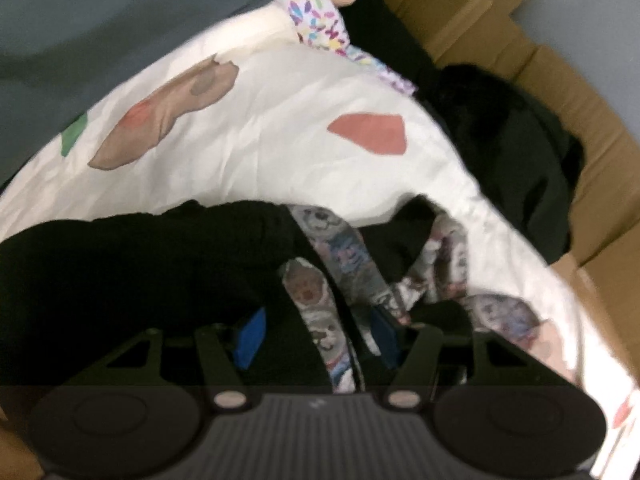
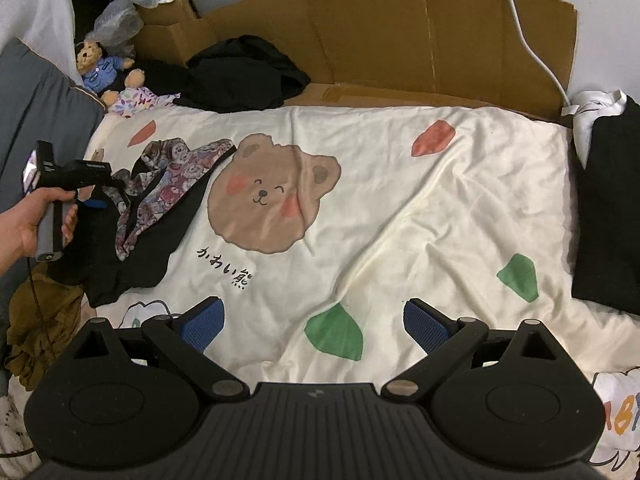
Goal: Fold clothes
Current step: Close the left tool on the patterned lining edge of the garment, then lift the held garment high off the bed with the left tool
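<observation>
**Garment bunched at the bed's left edge, left claw right on it**

Garment (image 2: 160, 200) first: black cloth with a printed bear-pattern trim, lying rumpled on the left side of the cream bear-print sheet (image 2: 400, 208), just beside the big brown bear face. It's not flat and not squared; the patterned bands cross each other in the left wrist view, so the piece looks twisted on itself.

Left gripper (image 1: 316, 336) is down among those folds, held by a hand (image 2: 36, 220). Its blue pads stand apart with a patterned band running between them. Whether they're pinching anything, I can't tell; that view is blurred.

Right gripper (image 2: 314, 324) hovers over bare sheet, claws wide apart, holding nothing, well away from the cloth.

My read: to do this well, take one layer at an edge or corner, not a bunch, and bring the right claw across to a matching edge so the cloth can be drawn flat before any fold.

Further out: a black pile (image 2: 248, 76) by the cardboard (image 2: 440, 40), a teddy bear (image 2: 100, 68), another dark stack (image 2: 608, 208) on the right.
</observation>
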{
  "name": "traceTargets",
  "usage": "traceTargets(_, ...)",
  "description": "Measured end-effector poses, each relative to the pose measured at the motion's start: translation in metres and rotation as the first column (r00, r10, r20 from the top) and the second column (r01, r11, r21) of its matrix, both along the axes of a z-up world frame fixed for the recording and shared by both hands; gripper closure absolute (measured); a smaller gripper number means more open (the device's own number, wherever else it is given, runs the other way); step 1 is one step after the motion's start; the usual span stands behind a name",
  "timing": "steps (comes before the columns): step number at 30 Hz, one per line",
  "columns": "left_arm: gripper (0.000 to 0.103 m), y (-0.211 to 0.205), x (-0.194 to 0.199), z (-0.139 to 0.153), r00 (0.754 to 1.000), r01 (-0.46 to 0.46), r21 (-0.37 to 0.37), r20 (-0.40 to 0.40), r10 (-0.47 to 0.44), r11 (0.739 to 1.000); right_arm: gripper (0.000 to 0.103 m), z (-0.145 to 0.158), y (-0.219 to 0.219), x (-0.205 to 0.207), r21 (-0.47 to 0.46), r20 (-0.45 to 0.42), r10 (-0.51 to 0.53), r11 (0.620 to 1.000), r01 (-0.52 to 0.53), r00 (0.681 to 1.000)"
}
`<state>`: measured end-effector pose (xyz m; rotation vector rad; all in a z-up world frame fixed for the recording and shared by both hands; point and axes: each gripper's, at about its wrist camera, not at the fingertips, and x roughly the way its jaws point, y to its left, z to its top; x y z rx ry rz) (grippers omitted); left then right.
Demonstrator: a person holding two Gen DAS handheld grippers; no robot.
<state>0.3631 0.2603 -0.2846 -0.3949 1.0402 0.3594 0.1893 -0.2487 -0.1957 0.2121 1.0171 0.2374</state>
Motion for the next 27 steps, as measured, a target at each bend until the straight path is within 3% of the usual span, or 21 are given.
traceTargets(1, 0.053, -0.003, 0.002, -0.004, 1.000, 0.001, 0.023, -0.015, -0.001, 1.000, 0.004, 0.001, -0.001, 0.000, 0.000, 0.001, -0.001, 1.000, 0.001, 1.000)
traceTargets(3, 0.073, -0.005, 0.004, -0.008, 0.999, 0.008, 0.054, -0.039, -0.006, 0.999, 0.004, 0.004, -0.004, -0.003, 0.004, 0.005, -0.009, 1.000, 0.009, 1.000)
traceTargets(7, 0.091, 0.000, 0.000, -0.005, 0.999, 0.005, 0.043, -0.046, -0.003, 0.999, 0.004, 0.010, -0.013, -0.011, 0.015, 0.013, -0.029, 0.999, 0.028, 1.000)
traceTargets(12, 0.097, -0.002, -0.007, 0.016, 0.998, 0.056, 0.042, -0.036, -0.055, 0.998, 0.004, 0.018, -0.023, -0.020, 0.028, 0.023, -0.053, 0.998, 0.053, 0.998)
traceTargets(15, 0.099, -0.002, -0.013, 0.038, 0.997, 0.076, 0.043, -0.012, -0.076, 0.996, 0.004, 0.024, -0.044, -0.027, 0.082, 0.024, -0.076, 0.994, 0.074, 0.997)
traceTargets(27, 0.100, 0.013, -0.062, 0.150, 0.988, 0.105, 0.041, 0.108, -0.109, 0.994, 0.004, 0.064, -0.066, -0.057, 0.132, 0.117, -0.124, 0.985, 0.108, 0.985)
